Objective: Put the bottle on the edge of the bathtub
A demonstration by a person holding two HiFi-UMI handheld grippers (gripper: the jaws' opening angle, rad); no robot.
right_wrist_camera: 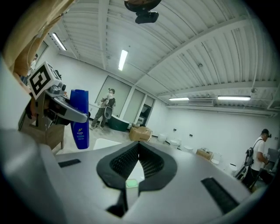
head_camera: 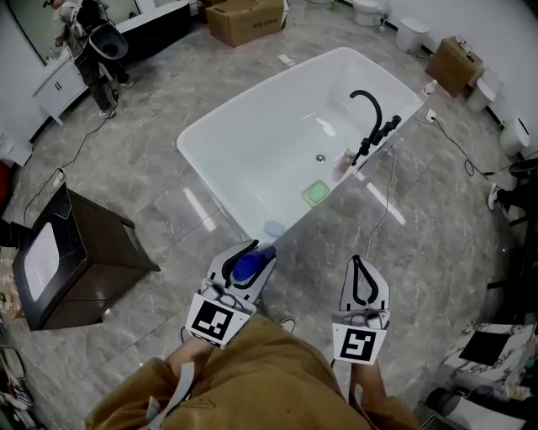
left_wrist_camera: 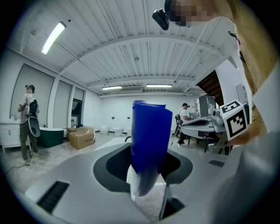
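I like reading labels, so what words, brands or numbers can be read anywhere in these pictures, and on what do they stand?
No text can be read here.
The blue bottle has a printed label, too small and blurred to read.
The marker cubes show black-and-white square patterns, no words.
The cardboard box shows no readable print.

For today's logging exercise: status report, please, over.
Left tool clamped on blue bottle. Right tool shut, empty. Bathtub ahead, nothing blocking.
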